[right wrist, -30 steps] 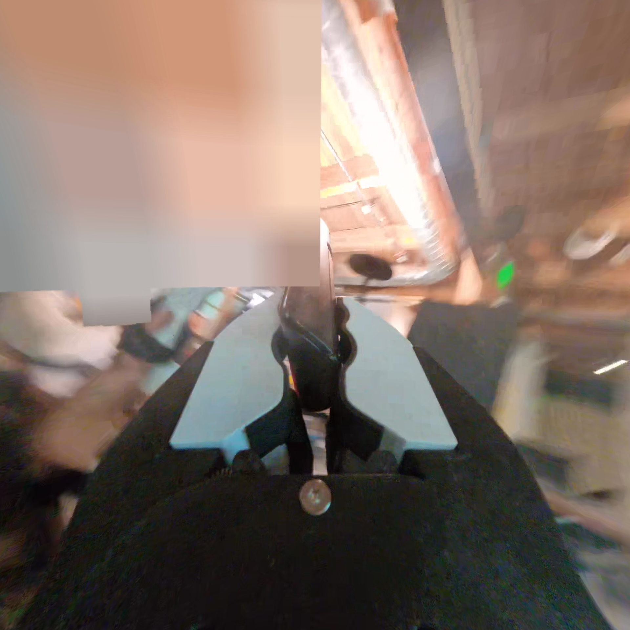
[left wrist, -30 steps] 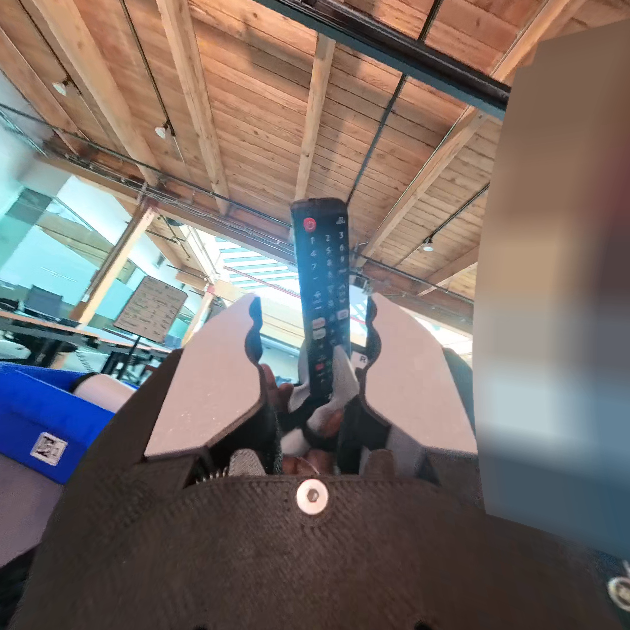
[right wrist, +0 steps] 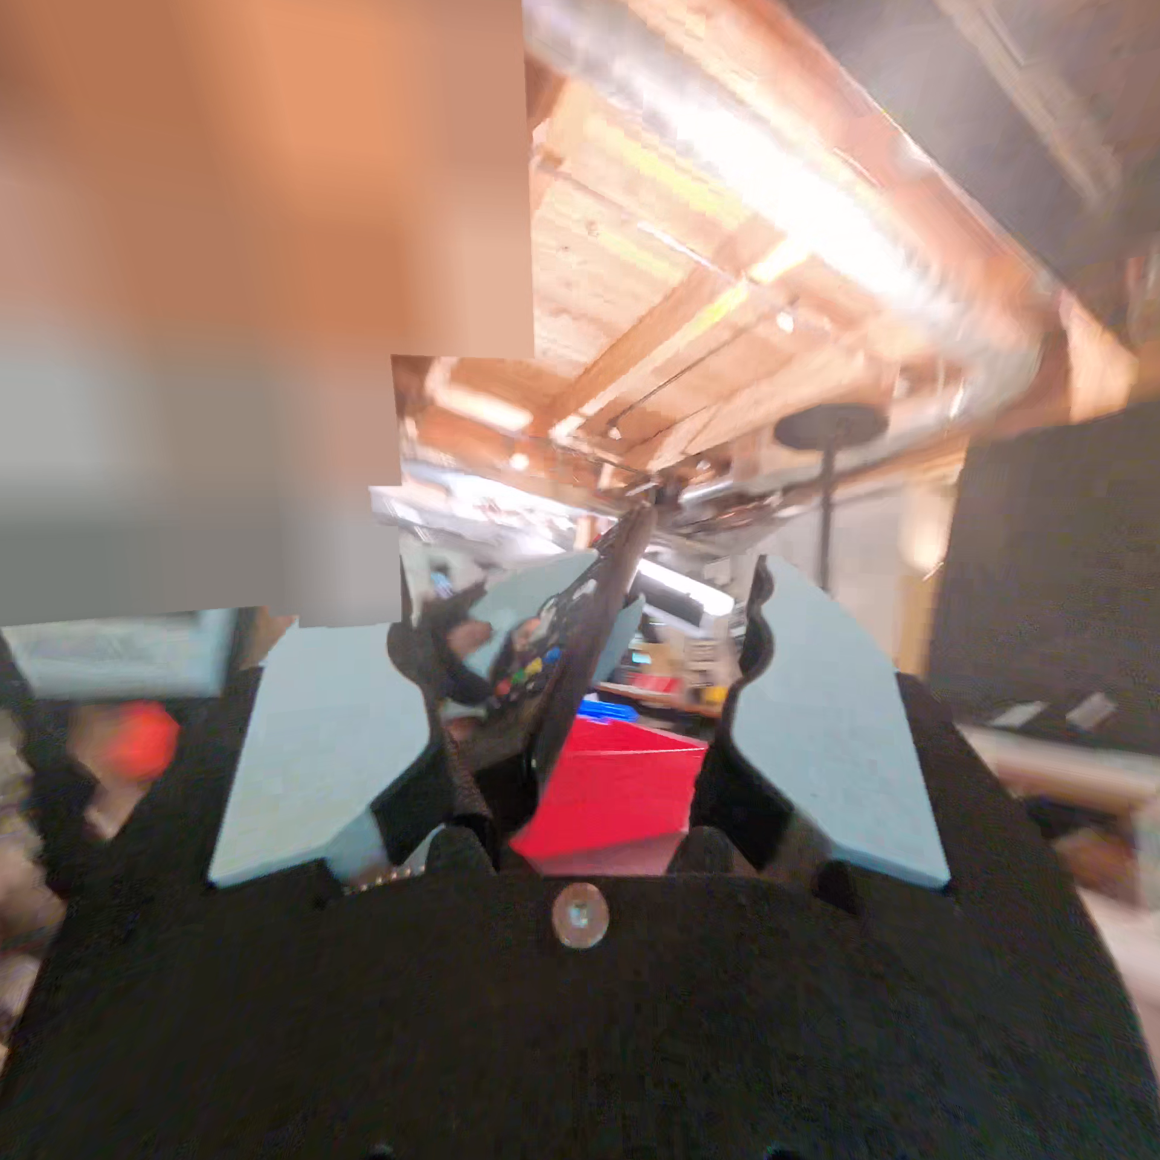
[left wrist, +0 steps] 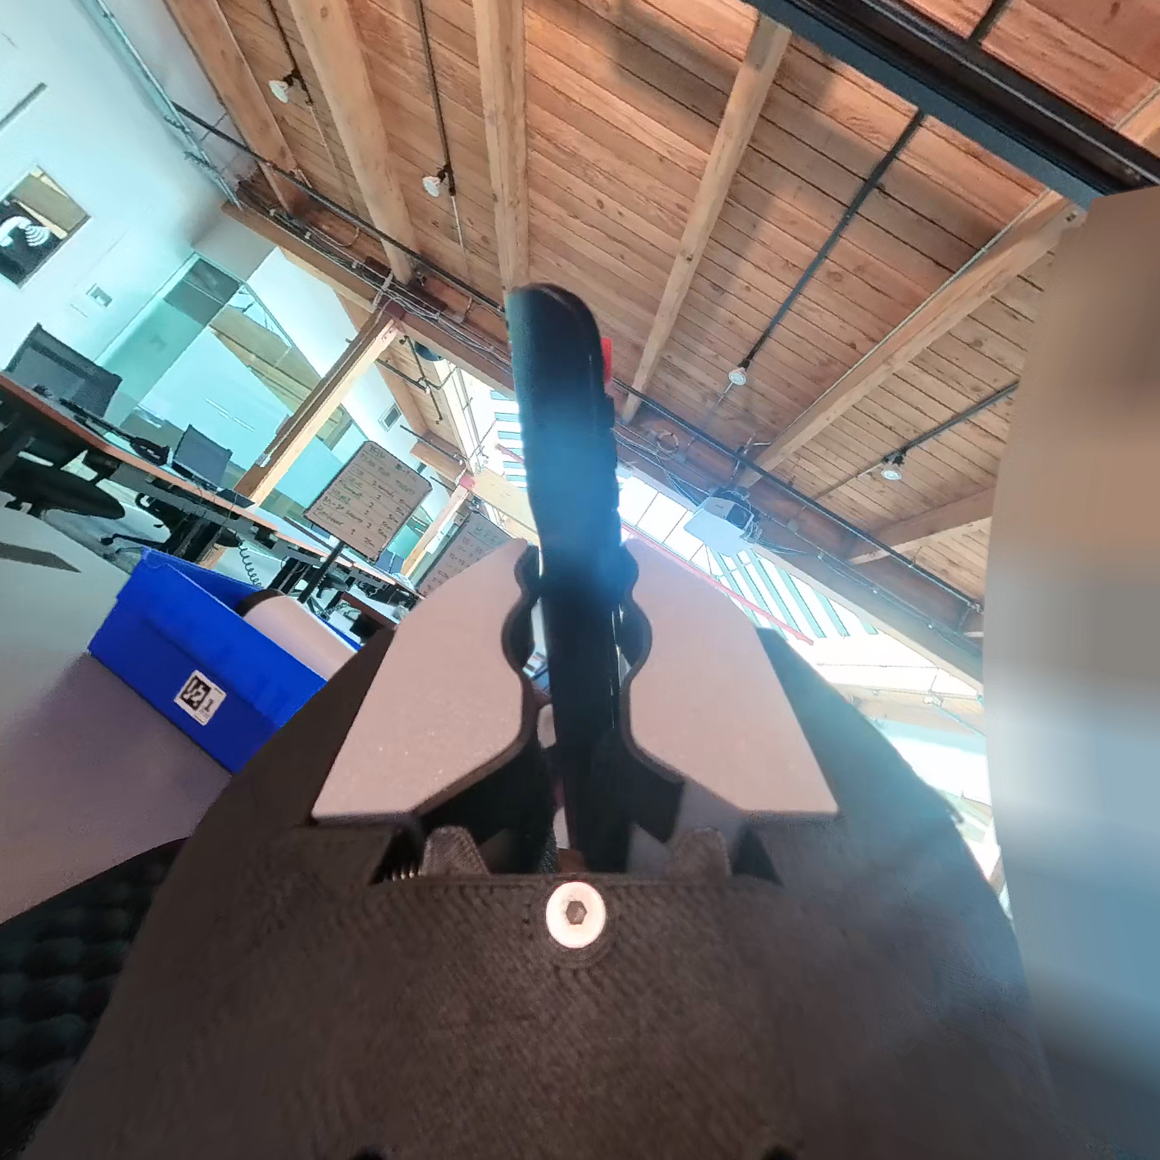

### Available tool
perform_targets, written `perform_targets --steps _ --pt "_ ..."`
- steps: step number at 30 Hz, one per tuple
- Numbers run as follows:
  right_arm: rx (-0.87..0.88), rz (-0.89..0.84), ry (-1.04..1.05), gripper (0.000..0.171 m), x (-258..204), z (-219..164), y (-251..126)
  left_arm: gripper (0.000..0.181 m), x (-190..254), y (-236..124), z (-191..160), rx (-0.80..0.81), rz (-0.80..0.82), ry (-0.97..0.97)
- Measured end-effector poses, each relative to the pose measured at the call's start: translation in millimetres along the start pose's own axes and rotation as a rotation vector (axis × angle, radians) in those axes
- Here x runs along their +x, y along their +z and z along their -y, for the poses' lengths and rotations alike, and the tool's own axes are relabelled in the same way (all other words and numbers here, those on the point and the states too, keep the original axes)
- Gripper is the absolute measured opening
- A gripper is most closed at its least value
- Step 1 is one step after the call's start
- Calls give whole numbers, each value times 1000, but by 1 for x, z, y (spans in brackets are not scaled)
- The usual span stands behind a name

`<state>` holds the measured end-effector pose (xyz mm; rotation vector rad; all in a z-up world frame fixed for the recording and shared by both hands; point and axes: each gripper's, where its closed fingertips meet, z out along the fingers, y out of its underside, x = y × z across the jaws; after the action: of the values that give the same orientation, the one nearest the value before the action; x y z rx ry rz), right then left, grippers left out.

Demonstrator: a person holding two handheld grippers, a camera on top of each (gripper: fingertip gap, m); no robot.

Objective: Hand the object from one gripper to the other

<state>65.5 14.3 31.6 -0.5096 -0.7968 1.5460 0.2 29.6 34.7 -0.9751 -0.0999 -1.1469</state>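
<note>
Remote [left wrist: 568,502]: It is long, thin and black, with a small red button near its top. It stands up between the left tongs and points at the wooden ceiling [left wrist: 690,188]. We see its thin side here.
What changed: A second ago the right tongs held the remote and the left tongs were spread wide. Now it is the other way round.
Left tongs [left wrist: 574,602]: Closed tight on the lower part of the remote.
Right tongs [right wrist: 580,634]: Spread wide with nothing in them. The remote [right wrist: 602,628] and the left tongs show farther off in the gap.
What it means: The swap looks done. The right tongs just need to back away.
Around: A blue bin [left wrist: 188,659] sits on the table to the left. A red box [right wrist: 615,797] shows past the right tongs.
</note>
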Motion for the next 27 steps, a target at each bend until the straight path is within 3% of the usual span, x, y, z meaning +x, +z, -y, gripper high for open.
perform_targets --steps 3,6,9,15,18,20,23,27 --pt "-130 125 -681 114 -21 -13 -2 22 -6 -2 3 0 47 14" --pt "-257 249 -1375 110 -29 -45 -12 22 -10 -4 6 10 83 28" --pt "-318 244 -1781 104 -21 -66 -15 23 -13 -4 4 16 109 19" --pt "-376 140 -1936 83 -6 -76 -14 23 -18 0 -21 -31 133 -46" --pt "-377 86 -1980 38 -3 -73 -14 23 -21 0 -29 -36 151 -67" --pt "-340 38 -2003 27 -4 -63 -13 23 -23 0 -29 -33 159 -85" --pt "-327 14 -1841 26 -4 -49 -12 31 -8 3 -27 -35 43 -119" --pt "-200 -81 -1446 26 -5 -10 -9 41 19 4 -16 21 -101 -92"
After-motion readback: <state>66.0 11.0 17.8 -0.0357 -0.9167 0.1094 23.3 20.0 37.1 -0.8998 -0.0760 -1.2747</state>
